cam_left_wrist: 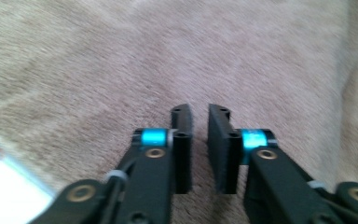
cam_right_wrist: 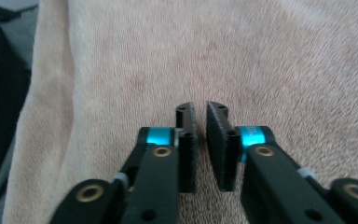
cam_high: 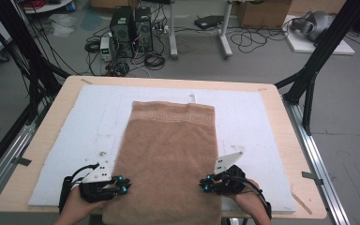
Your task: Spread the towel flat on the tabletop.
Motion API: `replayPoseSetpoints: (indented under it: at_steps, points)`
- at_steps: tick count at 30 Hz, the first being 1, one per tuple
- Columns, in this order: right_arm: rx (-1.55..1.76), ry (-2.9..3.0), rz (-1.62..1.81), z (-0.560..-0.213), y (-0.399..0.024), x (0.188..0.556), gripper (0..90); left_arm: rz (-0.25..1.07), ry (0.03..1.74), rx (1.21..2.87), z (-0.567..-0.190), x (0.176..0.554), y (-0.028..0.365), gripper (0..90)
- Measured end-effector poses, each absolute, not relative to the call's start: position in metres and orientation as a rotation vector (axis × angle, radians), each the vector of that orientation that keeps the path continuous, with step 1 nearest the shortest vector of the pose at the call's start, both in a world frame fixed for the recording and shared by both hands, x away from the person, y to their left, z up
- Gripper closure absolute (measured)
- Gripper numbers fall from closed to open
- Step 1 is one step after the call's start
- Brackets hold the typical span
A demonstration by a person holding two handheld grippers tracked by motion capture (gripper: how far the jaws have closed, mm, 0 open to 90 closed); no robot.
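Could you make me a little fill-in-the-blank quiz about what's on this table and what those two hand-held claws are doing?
1. The cloth spread on the white mat is a ___ towel.
2. The left gripper sits at the towel's ___ edge in the high view.
3. The jaws of the right gripper stand slightly apart with ___ between them.

Missing words: brown; left; nothing

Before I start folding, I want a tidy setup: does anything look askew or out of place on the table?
Mostly tidy. The brown towel lies flat on the white mat, but its near end hangs over the table edge. Both grippers, left and right, sit at its sides, holding nothing.
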State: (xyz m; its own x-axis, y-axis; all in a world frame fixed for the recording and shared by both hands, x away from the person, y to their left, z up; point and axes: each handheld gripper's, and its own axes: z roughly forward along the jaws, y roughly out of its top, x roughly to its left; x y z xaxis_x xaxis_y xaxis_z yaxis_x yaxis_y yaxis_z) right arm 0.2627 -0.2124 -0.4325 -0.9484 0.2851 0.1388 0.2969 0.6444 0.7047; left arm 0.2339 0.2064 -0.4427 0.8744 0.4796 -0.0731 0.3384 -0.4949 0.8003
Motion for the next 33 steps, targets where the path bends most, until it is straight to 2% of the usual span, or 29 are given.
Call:
replayPoseSetpoints:
  at_steps: [4, 11, 15, 22, 33]
  points:
    - [-0.546, -2.804, -1.291, -0.425, -0.216, 0.268, 65.2, 0.222, 0.603, 2.090, -0.434, 0.239, 0.207, 66.8]
    - [-0.624, -2.759, -1.367, -0.412, -0.223, 0.282, 53.2, 0.245, 0.632, 2.049, -0.418, 0.247, 0.213, 56.6]
    - [-0.695, -2.762, -1.386, -0.405, -0.225, 0.290, 40.7, 0.262, 0.644, 2.047, -0.411, 0.252, 0.215, 51.4]
    - [-0.743, -2.749, -1.424, -0.396, -0.223, 0.305, 30.6, 0.302, 0.662, 2.035, -0.402, 0.259, 0.218, 45.9]
    - [-0.768, -2.765, -1.431, -0.398, -0.213, 0.320, 26.9, 0.338, 0.669, 2.018, -0.390, 0.271, 0.214, 40.7]
